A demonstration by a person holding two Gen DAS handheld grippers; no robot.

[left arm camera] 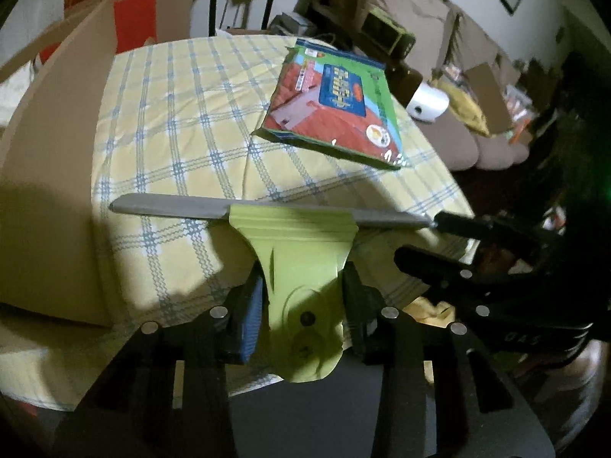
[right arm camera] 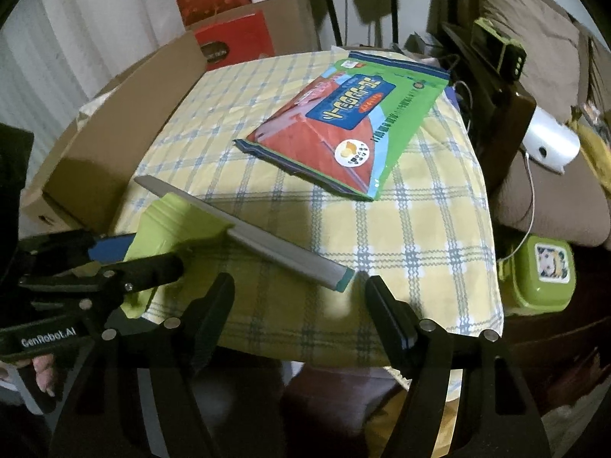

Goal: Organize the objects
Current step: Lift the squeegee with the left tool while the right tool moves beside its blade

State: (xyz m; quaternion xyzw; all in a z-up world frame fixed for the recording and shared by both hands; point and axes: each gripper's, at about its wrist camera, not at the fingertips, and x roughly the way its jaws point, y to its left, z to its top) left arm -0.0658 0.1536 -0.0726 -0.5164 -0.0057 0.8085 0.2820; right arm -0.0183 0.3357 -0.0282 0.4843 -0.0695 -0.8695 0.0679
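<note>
- Left wrist view: round table (left arm camera: 160, 122) under a yellow cloth with blue checks, dim room behind, brown sofa (left arm camera: 450, 141) with clutter at the right.
- Cardboard box (left arm camera: 49, 191) standing at the table's left edge, one flap up.
- Green and red packet (left arm camera: 336, 107) lying flat on the far right of the cloth.
- Left gripper (left arm camera: 301, 301) clamped on the handle of a lime-green squeegee (left arm camera: 294, 252); grey blade (left arm camera: 267, 210) held crosswise just above the near cloth.
- Right gripper (left arm camera: 477, 236) at the blade's right end, dark and blurred; contact hard to judge.
- Right wrist view: same table (right arm camera: 420, 229), packet (right arm camera: 343, 129) in the middle, box (right arm camera: 114, 145) at the left.
- Green lidded tub (right arm camera: 538, 274) beside the table's right edge; white device (right arm camera: 550, 145) on the sofa.
- Right gripper (right arm camera: 298, 294) with fingers well apart, the blade's teal-tipped end (right arm camera: 345, 280) between them, touching neither pad.
- Left gripper (right arm camera: 126, 255) gripping the squeegee (right arm camera: 172, 225); fingers of a hand (right arm camera: 42, 374) at the lower left, mostly cut off.
- Room corners lost to darkness.
</note>
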